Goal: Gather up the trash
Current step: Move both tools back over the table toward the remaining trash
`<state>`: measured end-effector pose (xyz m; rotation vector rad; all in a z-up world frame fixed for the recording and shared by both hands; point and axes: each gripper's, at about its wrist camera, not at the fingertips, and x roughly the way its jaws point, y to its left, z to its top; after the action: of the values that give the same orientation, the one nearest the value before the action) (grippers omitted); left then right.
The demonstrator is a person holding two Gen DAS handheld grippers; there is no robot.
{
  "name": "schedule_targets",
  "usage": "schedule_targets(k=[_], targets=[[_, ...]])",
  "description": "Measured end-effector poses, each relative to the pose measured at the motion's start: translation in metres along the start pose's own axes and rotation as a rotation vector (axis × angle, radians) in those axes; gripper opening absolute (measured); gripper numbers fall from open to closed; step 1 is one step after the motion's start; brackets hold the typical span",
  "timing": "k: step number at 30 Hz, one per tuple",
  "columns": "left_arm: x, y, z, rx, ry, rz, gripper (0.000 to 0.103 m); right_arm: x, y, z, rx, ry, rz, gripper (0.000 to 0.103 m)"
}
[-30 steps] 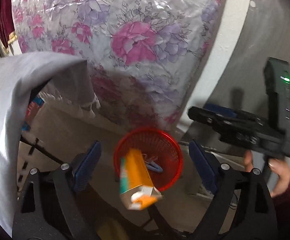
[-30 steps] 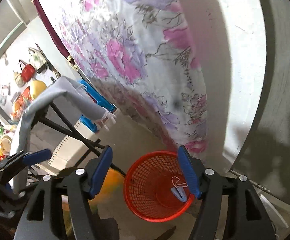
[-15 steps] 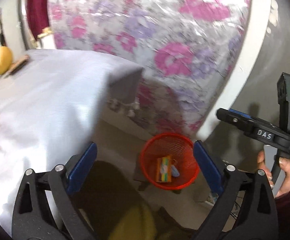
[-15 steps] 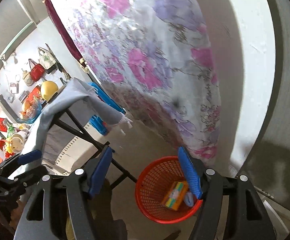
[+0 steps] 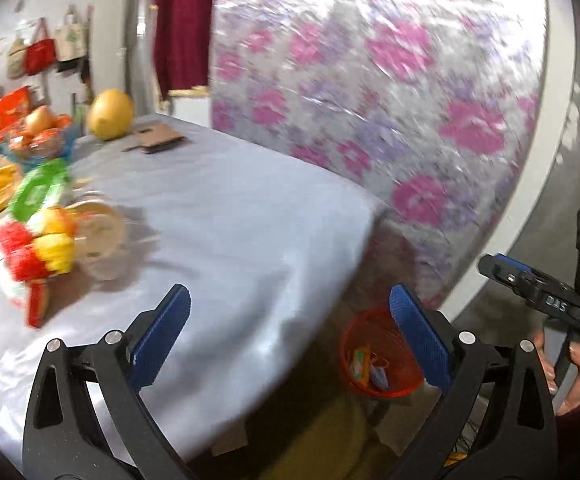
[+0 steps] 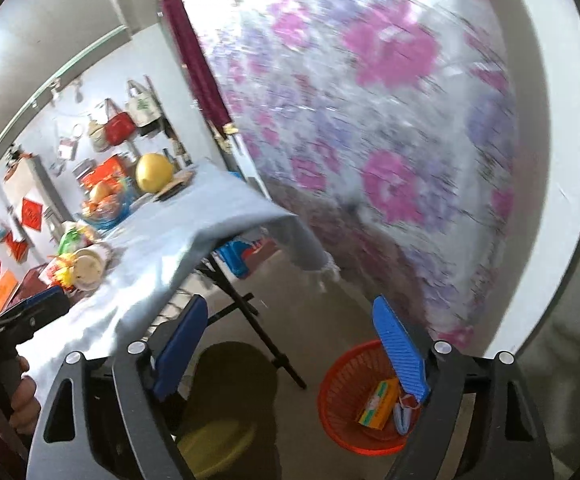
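A red mesh waste basket [image 5: 370,364] [image 6: 342,412] stands on the floor beside the table. An orange and green carton [image 6: 378,404] [image 5: 360,366] and a small blue item [image 6: 402,418] lie inside it. My left gripper [image 5: 290,336] is open and empty above the table's near right edge. My right gripper [image 6: 290,344] is open and empty, above the floor to the left of the basket. Colourful wrappers and a paper bowl [image 5: 98,236] [image 6: 86,268] lie on the grey tablecloth [image 5: 230,220] [image 6: 162,248].
A yellow pomelo [image 5: 110,114], a cardboard piece [image 5: 156,142], fruit and snack packs sit at the table's far side. A floral mattress [image 5: 370,80] leans on the wall. A yellow stool [image 6: 214,440] and black table legs [image 6: 258,332] stand below.
The carton dropped from the left gripper into the red basket. Both grippers have since risen and swung left, bringing the tabletop into view.
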<state>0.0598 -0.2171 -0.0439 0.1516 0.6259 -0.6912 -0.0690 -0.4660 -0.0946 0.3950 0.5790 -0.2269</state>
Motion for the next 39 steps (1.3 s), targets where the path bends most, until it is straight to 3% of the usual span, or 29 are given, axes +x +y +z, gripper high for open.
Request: schedule_targets(k=[9, 15, 21, 22, 27, 31, 39], targets=[[-0.055, 0.091, -0.014, -0.174, -0.099, 0.119, 0.096, -0.006, 0.075, 0.004, -0.105, 0.006, 0.069, 0.092], [-0.092, 0.180, -0.028, -0.328, -0.161, 0.274, 0.096, 0.010, 0.121, 0.001, -0.133, 0.049, 0.137, 0.094], [-0.112, 0.283, -0.045, -0.512, -0.121, 0.461, 0.096, 0.038, 0.172, -0.006, -0.187, 0.105, 0.201, 0.094], [-0.115, 0.299, -0.050, -0.569, -0.126, 0.466, 0.096, 0.043, 0.178, -0.007, -0.191, 0.111, 0.210, 0.094], [-0.120, 0.368, -0.071, -0.826, -0.128, 0.351, 0.096, 0.060, 0.206, -0.004, -0.226, 0.136, 0.257, 0.094], [-0.115, 0.373, -0.063, -0.790, -0.105, 0.411, 0.096, 0.070, 0.219, 0.000, -0.222, 0.144, 0.289, 0.094], [-0.060, 0.362, -0.042, -0.539, 0.117, 0.519, 0.096, 0.081, 0.245, -0.001, -0.222, 0.152, 0.339, 0.095]])
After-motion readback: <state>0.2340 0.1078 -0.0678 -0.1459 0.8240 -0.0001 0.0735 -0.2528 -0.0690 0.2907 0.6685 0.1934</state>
